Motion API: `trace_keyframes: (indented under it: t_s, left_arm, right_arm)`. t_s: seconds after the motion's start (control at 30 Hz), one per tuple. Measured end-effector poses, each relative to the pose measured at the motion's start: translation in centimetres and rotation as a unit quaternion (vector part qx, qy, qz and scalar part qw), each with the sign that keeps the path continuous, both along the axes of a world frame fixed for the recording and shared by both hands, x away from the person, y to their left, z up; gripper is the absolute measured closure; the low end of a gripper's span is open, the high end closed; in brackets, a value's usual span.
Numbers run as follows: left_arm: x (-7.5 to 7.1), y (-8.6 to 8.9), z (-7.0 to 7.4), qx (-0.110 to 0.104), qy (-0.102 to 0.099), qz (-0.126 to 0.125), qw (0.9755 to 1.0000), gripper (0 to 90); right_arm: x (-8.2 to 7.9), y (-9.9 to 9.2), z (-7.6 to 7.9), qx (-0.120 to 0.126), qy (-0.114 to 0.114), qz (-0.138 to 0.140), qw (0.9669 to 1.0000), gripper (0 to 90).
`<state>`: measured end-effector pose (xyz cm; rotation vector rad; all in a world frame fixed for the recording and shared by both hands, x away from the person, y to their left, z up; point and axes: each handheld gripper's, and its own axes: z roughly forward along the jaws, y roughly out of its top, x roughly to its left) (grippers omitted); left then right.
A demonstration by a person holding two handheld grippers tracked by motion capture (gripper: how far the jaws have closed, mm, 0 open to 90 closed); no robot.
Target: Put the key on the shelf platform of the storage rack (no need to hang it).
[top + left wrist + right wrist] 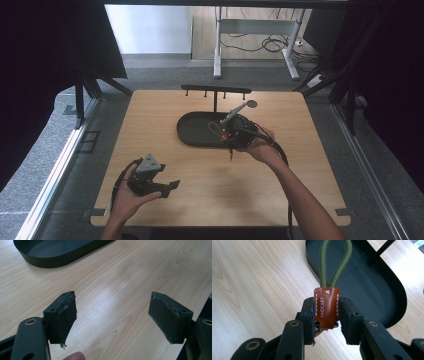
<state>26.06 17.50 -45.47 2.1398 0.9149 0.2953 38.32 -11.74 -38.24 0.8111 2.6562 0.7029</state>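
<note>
Here | right gripper (327,315) jaws clamp brown leather tag (326,307), stamped lettering unclear | left gripper (112,315) jaws apart

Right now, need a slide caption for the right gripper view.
Right gripper clamps a brown leather tab with green cord loop over a black tray.

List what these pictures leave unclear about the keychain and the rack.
- Keychain: the part below the brown leather tab is hidden between the right gripper pads in the right gripper view.
- Green cord loop: its top is cut off by the upper edge there.
- Rack: its pegs are too small in the high view to tell whether anything hangs there.
</note>
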Motion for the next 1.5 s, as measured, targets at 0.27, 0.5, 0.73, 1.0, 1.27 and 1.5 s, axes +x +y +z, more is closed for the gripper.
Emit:
trace_keyframes:
  t_s: [0.27,0.5,0.73,1.0,1.27,1.5]
  left_arm:
    - [0.0,0.0,0.0,-0.001,0.000,0.000,1.0000,22.8]
    - [0.0,0.0,0.0,0.000,0.000,0.000,1.0000,22.8]
    - [0.0,0.1,0.0,-0.001,0.000,0.000,1.0000,22.8]
    - [0.0,0.0,0.0,0.000,0.000,-0.001,1.0000,22.8]
    - [0.1,0.1,0.0,-0.001,0.000,0.001,1.0000,22.8]
    - [0.0,0.0,-0.1,0.001,0.000,-0.002,1.0000,22.8]
  right_arm:
    - [0.5,0.0,0.2,-0.002,0.001,0.000,1.0000,67.0]
    - [0.9,0.1,0.4,-0.007,0.001,-0.001,1.0000,67.0]
    - [1.3,0.3,0.6,-0.006,-0.001,-0.003,1.0000,67.0]
    - [1.7,0.5,0.8,-0.010,0.002,-0.003,0.9999,67.0]
    - [2.3,0.6,0.9,-0.016,0.004,-0.004,0.9999,67.0]
    - [3.1,0.7,1.0,-0.018,0.005,-0.001,0.9998,67.0]
